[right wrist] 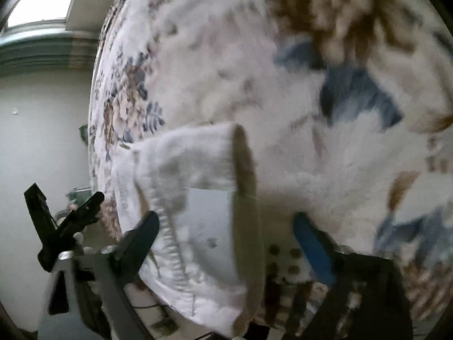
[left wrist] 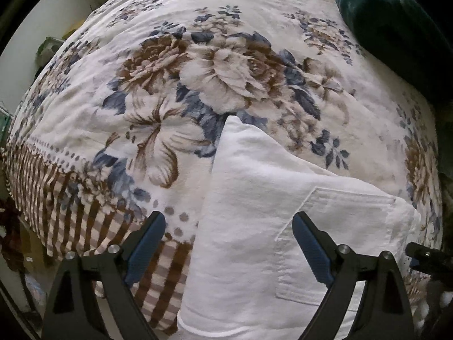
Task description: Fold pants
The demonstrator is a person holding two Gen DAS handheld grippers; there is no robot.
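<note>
Nearest the left wrist camera, the left gripper hangs with its jaws spread wide and nothing pressed between them, its blue-padded fingers poised over the white pants. The pants lie folded into a compact bundle on the near edge of a bed, a stitched patch pocket facing up and one folded corner pointing toward the far side. Beneath them spreads a floral blanket, white with brown roses and blue leaves, its near left border checked in brown. At the near right edge of that view, the black tip of the other tool juts in. Farther off, at the far right, a dark green cushion-like mass rests on the bedding.

From the right wrist camera, blurred, the right gripper likewise stands released, jaws apart, with the pants' edge drooping between the fingers and a line of stitching showing; whether either pad touches the cloth cannot be told. The left tool appears at near left. Beyond, a pale wall and a bright window fill the far left.
</note>
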